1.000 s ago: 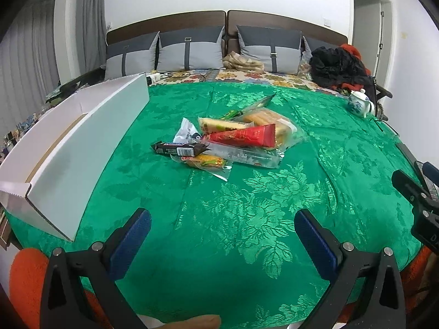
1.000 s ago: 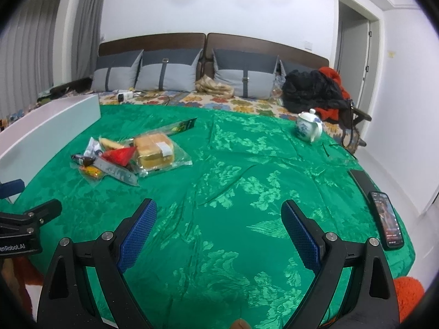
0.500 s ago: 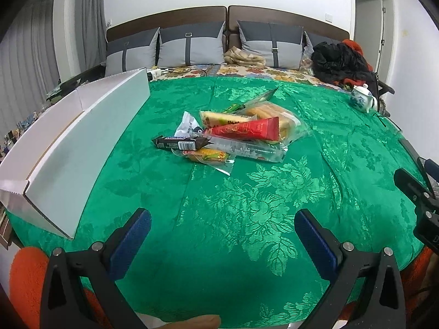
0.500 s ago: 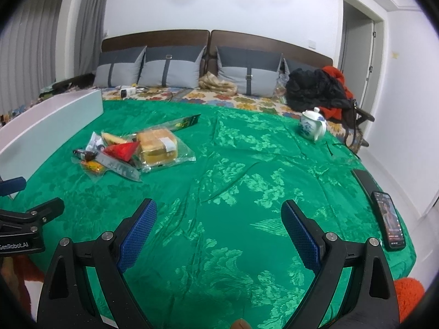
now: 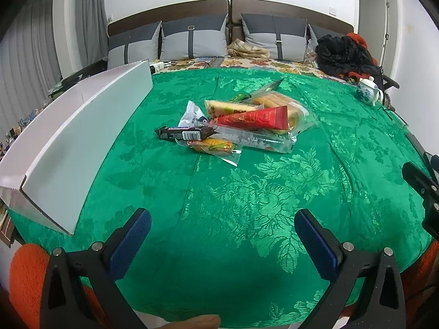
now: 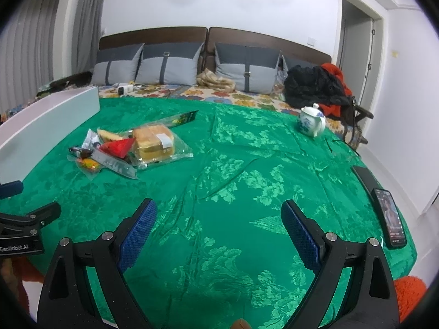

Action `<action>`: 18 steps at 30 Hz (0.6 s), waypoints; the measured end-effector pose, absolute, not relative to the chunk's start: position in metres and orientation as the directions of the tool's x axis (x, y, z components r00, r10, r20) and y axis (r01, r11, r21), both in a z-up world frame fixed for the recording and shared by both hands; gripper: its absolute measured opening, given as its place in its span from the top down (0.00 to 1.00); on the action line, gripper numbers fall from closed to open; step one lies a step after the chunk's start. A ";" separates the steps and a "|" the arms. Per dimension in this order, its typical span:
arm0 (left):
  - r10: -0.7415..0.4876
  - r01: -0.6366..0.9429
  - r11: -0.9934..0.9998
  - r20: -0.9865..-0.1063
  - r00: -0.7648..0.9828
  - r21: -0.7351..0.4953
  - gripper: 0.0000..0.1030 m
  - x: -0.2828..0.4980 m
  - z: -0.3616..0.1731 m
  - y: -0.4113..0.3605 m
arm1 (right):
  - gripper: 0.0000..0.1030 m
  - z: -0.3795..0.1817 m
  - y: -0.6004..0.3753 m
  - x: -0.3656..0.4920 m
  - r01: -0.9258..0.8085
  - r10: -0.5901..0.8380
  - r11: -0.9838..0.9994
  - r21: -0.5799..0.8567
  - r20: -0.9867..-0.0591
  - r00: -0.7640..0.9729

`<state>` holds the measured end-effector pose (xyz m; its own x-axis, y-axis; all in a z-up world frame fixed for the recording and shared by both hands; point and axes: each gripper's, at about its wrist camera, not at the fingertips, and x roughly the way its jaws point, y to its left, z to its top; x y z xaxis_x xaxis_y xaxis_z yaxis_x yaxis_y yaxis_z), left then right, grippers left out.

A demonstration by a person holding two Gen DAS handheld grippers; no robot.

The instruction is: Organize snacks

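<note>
Left wrist: hand-held gripper (image 5: 222,226) agape above tablecloth (image 5: 247,192).

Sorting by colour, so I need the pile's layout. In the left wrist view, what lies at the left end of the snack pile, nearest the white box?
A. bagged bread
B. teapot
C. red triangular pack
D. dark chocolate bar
D: the dark chocolate bar juts left from the pile toward the white box.
</note>
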<state>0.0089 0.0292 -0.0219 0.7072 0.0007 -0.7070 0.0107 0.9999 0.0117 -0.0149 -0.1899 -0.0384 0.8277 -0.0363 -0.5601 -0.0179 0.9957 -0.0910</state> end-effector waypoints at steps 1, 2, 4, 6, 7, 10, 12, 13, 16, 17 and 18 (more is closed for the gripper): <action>0.002 0.010 1.000 -0.710 0.704 0.013 0.00 0.010 -0.022 0.029 | 0.09 -0.039 -0.190 -0.014 -0.018 -0.036 0.996 -0.090 -0.563 0.826; 0.005 0.008 1.000 -0.714 0.700 0.015 0.00 0.010 -0.023 0.029 | 0.09 -0.040 -0.191 -0.014 -0.019 -0.034 0.996 -0.088 -0.566 0.824; 0.017 0.000 1.000 -0.731 0.682 0.023 0.00 0.014 -0.022 0.028 | 0.09 -0.041 -0.191 -0.012 -0.021 -0.030 0.996 -0.083 -0.572 0.820; 0.036 -0.008 0.999 -0.746 0.664 0.041 0.00 0.017 -0.020 0.025 | 0.09 -0.042 -0.194 -0.011 -0.025 -0.014 0.998 -0.060 -0.583 0.813; 0.049 -0.010 0.998 -0.752 0.657 0.056 0.00 0.019 -0.017 0.023 | 0.09 -0.043 -0.196 -0.010 -0.026 -0.005 0.999 -0.044 -0.587 0.809; 0.072 -0.007 0.996 -0.752 0.656 0.089 0.00 0.018 -0.015 0.018 | 0.09 -0.043 -0.204 -0.008 -0.010 0.006 1.000 -0.002 -0.599 0.801; 0.085 -0.003 0.994 -0.756 0.649 0.109 0.00 0.018 -0.017 0.016 | 0.09 -0.045 -0.207 -0.008 0.002 0.006 1.000 0.012 -0.604 0.797; 0.091 -0.002 0.993 -0.761 0.642 0.117 0.00 0.018 -0.020 0.016 | 0.09 -0.046 -0.208 -0.007 0.007 0.005 1.000 0.017 -0.608 0.794; 0.128 -0.005 0.987 -0.782 0.610 0.158 0.00 0.021 -0.028 0.016 | 0.09 -0.049 -0.208 -0.005 0.011 0.000 1.000 0.014 -0.620 0.785; 0.138 -0.007 0.986 -0.785 0.604 0.168 0.00 0.022 -0.030 0.016 | 0.09 -0.050 -0.208 -0.005 0.010 -0.001 1.000 0.012 -0.622 0.783; 0.146 -0.009 0.984 -0.789 0.597 0.176 0.00 0.022 -0.032 0.017 | 0.09 -0.050 -0.207 -0.005 0.008 -0.001 1.000 0.009 -0.623 0.783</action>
